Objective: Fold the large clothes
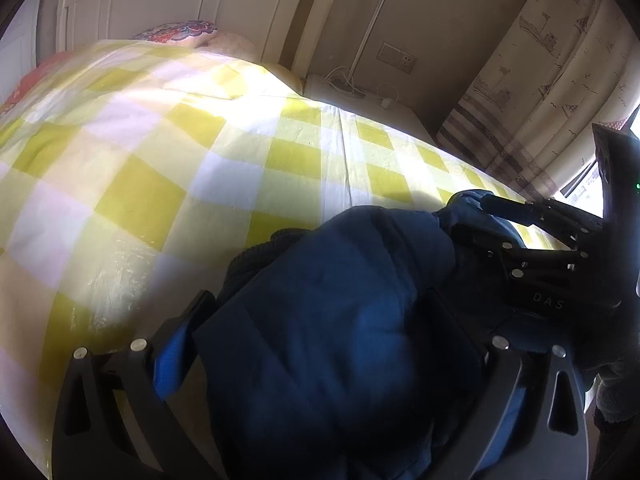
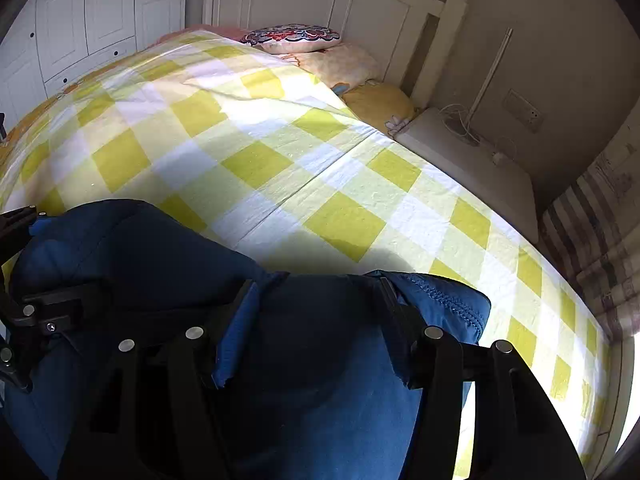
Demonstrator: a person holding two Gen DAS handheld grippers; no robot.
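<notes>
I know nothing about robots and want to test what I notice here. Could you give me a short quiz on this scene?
1. True or false: the blue jacket lies on a bare wooden floor.
2. Which pattern does the bed cover show? A: red stripes. B: yellow and white checks. C: black dots.
3. Fill in: the left gripper has its fingers ____, one on each side of the jacket.

Key
1. False: it lies on the bed cover.
2. B.
3. Open: a fold of the jacket sits between them, and the one blue pad in view is clear of the cloth.
</notes>
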